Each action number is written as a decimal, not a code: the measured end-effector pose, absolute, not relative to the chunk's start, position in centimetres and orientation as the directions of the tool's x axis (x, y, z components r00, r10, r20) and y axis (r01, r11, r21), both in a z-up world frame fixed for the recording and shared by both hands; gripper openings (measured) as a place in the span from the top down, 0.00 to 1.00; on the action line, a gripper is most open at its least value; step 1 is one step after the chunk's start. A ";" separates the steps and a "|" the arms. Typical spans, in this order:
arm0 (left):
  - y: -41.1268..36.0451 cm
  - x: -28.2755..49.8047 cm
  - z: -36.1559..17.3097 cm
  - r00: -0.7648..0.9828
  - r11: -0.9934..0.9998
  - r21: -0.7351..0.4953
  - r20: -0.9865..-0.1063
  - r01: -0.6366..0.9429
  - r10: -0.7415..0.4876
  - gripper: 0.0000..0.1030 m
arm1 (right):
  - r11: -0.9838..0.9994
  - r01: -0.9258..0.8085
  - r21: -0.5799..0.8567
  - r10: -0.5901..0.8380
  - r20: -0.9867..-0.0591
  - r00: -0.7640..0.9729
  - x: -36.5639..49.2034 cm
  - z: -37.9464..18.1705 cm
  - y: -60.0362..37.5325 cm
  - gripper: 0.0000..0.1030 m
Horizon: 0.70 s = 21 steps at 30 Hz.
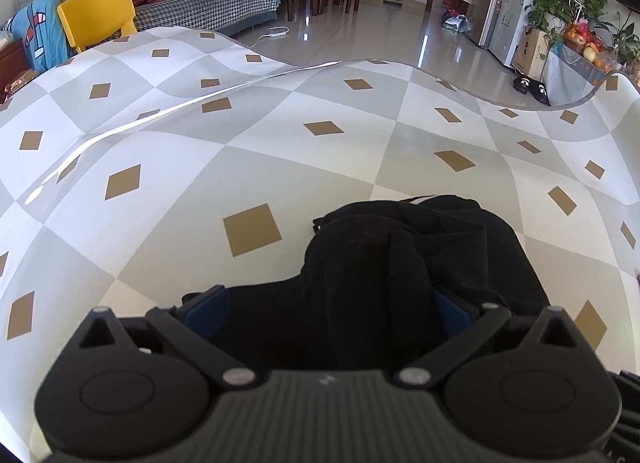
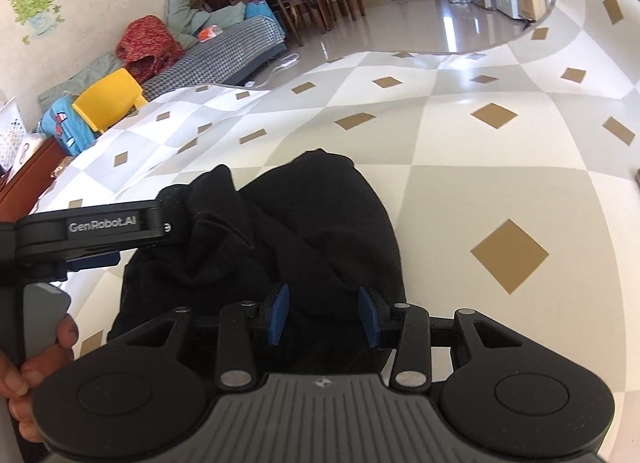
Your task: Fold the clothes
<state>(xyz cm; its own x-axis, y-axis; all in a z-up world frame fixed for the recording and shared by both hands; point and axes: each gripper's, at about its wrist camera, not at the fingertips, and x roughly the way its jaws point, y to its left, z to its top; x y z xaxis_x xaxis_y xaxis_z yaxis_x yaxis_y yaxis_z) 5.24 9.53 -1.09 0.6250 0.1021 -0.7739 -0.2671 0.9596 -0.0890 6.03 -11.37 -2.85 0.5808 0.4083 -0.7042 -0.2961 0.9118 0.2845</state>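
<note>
- Your black cloth garment (image 2: 280, 231) lies bunched in a compact, lumpy heap on the table covered by a glossy grey-and-white checked cloth with tan diamonds (image 1: 320, 143), near the table edge closest to you and directly under both tools.
- Your right gripper (image 2: 323, 313) hovers low over the near end of the heap with its blue pads (image 2: 277, 313) spread apart; black fabric lies between and beneath them, but the pads do not look pressed onto it, so nothing seems held there.
- Your left gripper (image 1: 328, 313) has its blue-padded fingers standing wide, with a thick roll of the black fabric filling the gap between them; whether the pads actually bite on that roll you cannot tell from here.
- In the right wrist view your left tool reaches in from the left side, its tip at the crumpled upper-left part of the heap.
- Judging by the shape, the garment has been gathered into something smaller, yet its edges are uneven and its layers rumpled, so a tidy fold is not yet there.
- What likely remains: flatten the lump, square its edges, and make a last clean fold.
</note>
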 end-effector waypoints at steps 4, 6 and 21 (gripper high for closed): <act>9.7 5.7 -1.6 0.616 0.955 -0.122 -0.784 -0.271 0.075 0.00 | 0.913 -0.301 0.277 0.404 -0.720 0.564 6.2 -3.4 -11.0 0.62; 9.6 6.0 -1.9 0.613 0.955 -0.131 -0.788 -0.266 0.063 0.00 | 0.909 -0.307 0.282 0.411 -0.729 0.548 6.2 -3.7 -10.8 0.61; 7.0 8.4 -4.0 0.573 0.967 -0.165 -0.819 -0.194 -0.025 0.00 | 0.887 -0.310 0.341 0.457 -0.743 0.489 5.3 -3.7 -11.0 0.60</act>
<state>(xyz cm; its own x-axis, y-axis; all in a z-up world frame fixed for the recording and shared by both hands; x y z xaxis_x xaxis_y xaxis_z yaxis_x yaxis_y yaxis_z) 8.43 7.00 -3.97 0.5734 -0.0246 -0.8189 -0.1944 0.9669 -0.1651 5.32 -11.00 -3.70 0.4891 0.4569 -0.7430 -0.3105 0.8872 0.3412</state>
